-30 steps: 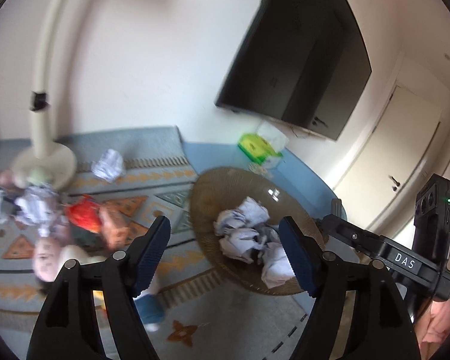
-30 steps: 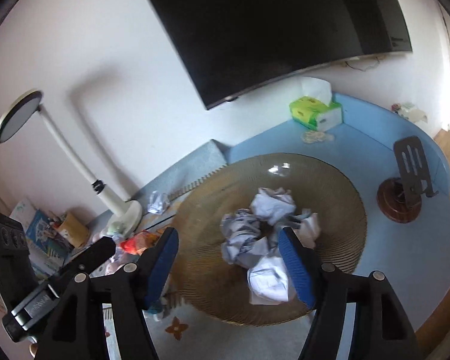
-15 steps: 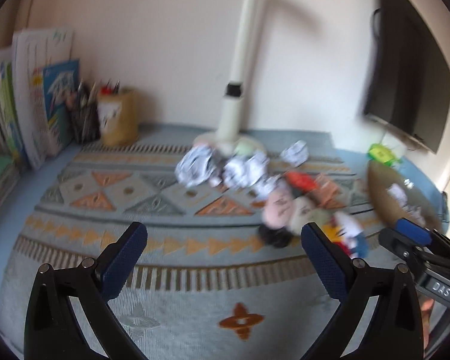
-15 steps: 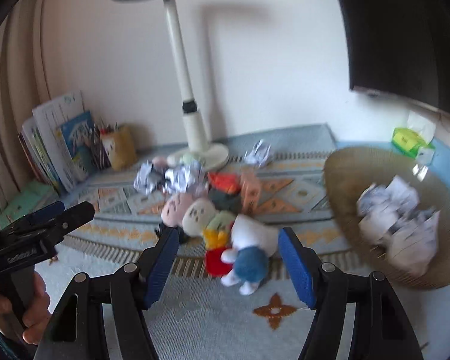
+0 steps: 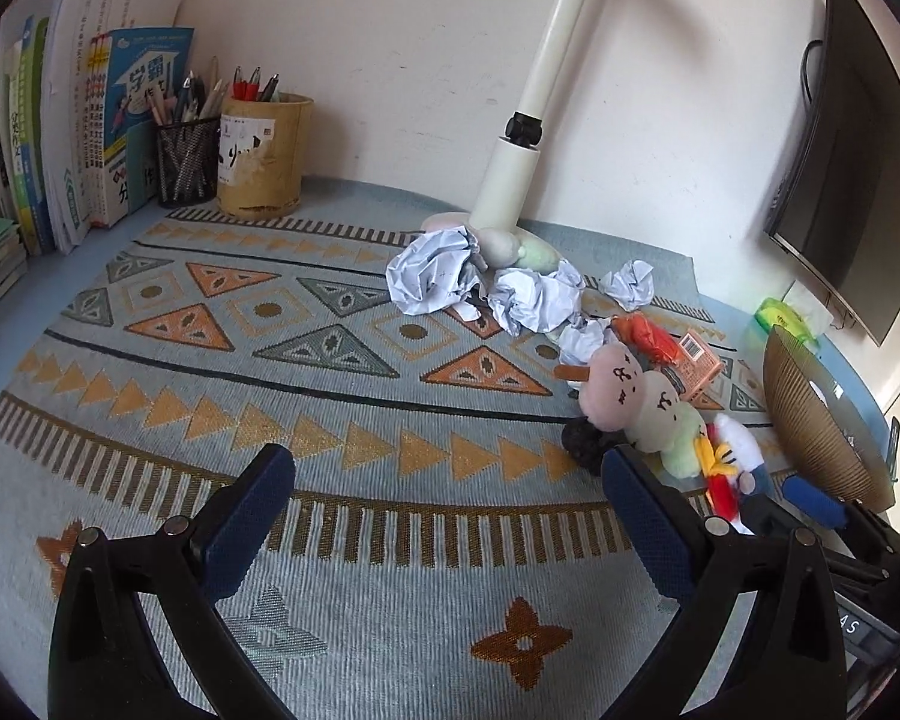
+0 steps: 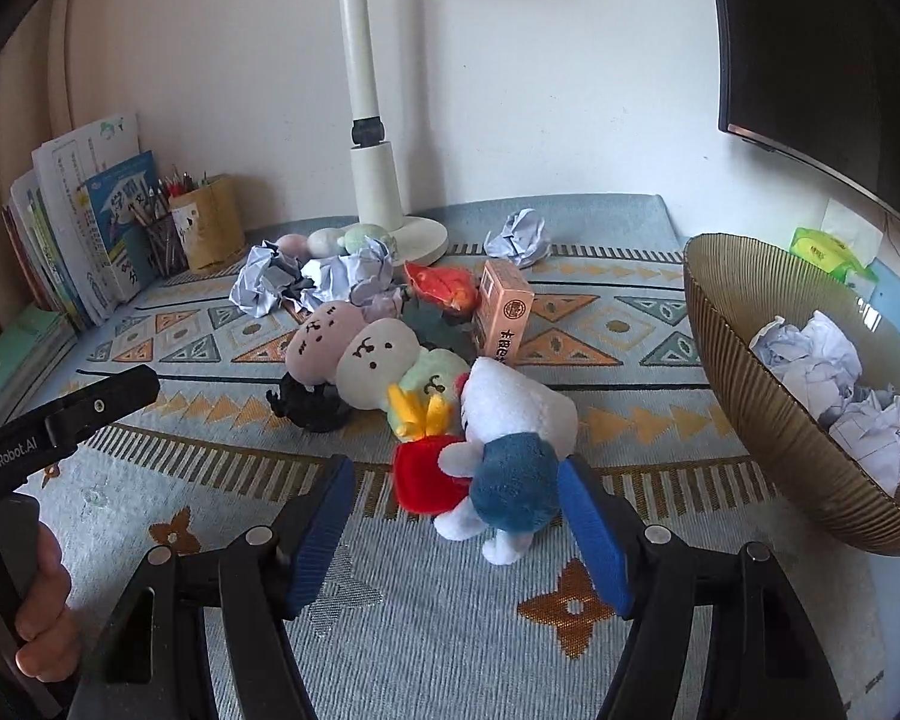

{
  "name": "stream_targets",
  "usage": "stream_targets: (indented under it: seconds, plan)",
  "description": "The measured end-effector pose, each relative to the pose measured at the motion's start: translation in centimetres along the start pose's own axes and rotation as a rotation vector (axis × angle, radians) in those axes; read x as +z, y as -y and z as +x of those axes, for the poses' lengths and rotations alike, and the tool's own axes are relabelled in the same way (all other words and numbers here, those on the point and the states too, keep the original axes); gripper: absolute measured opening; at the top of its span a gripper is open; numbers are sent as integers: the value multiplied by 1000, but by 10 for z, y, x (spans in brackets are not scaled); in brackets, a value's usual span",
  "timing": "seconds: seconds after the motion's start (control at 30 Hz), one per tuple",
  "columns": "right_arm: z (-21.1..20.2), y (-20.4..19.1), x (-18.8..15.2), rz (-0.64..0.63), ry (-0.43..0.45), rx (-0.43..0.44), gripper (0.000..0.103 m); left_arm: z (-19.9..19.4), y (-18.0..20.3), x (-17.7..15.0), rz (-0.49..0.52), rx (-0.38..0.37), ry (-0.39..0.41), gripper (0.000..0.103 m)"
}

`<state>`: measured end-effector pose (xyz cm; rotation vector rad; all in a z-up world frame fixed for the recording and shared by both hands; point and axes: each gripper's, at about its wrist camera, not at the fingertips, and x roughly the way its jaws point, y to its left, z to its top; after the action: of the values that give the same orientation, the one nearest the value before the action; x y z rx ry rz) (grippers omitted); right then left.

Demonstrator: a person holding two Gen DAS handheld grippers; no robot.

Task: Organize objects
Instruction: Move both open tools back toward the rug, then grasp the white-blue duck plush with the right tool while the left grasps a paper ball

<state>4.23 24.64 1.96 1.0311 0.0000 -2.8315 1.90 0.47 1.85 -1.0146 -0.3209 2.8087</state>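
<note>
My right tongs [image 6: 456, 516] stand released around the white plush toy [image 6: 510, 420], touching nothing. My left tongs [image 5: 444, 516], marked "GenRobot.AI", gape over bare rug [image 5: 330, 360]. At two o'clock the ribbed bowl [image 6: 750, 372] holds about four paper balls; three lie near the lamp base [image 6: 414, 234].

Both handheld grippers swing away from the ribbed golden-brown bowl [image 6: 768, 396]; the right gripper [image 6: 456, 516] now flanks the white-and-blue plush toy [image 6: 510, 456], the left gripper [image 5: 444, 516] over patterned rug [image 5: 330, 396].
</note>
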Motion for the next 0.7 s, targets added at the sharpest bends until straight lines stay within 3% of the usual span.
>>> stream_targets:
  seconds: [0.17, 0.27, 0.33, 0.4, 0.57, 0.7]
  plan:
    - [0, 6, 1, 27, -9, -6, 68, -3, 1, 12, 30, 15, -61, 102]
    - [6, 16, 2, 87, -62, -20, 68, -19, 2, 45, 95, 15, -30, 102]
    - [14, 19, 4, 115, -112, -11, 68, -11, 1, 70, 145, 13, -52, 102]
    - [21, 22, 7, 151, -143, -3, 68, 14, -6, 91, 159, 19, -92, 102]
    - [33, 27, 14, 191, -155, 5, 68, 83, -32, 115, 26, -140, -150, 102]
    - [47, 33, 11, 227, -200, 53, 68, 128, -24, 115, 49, -119, -198, 101]
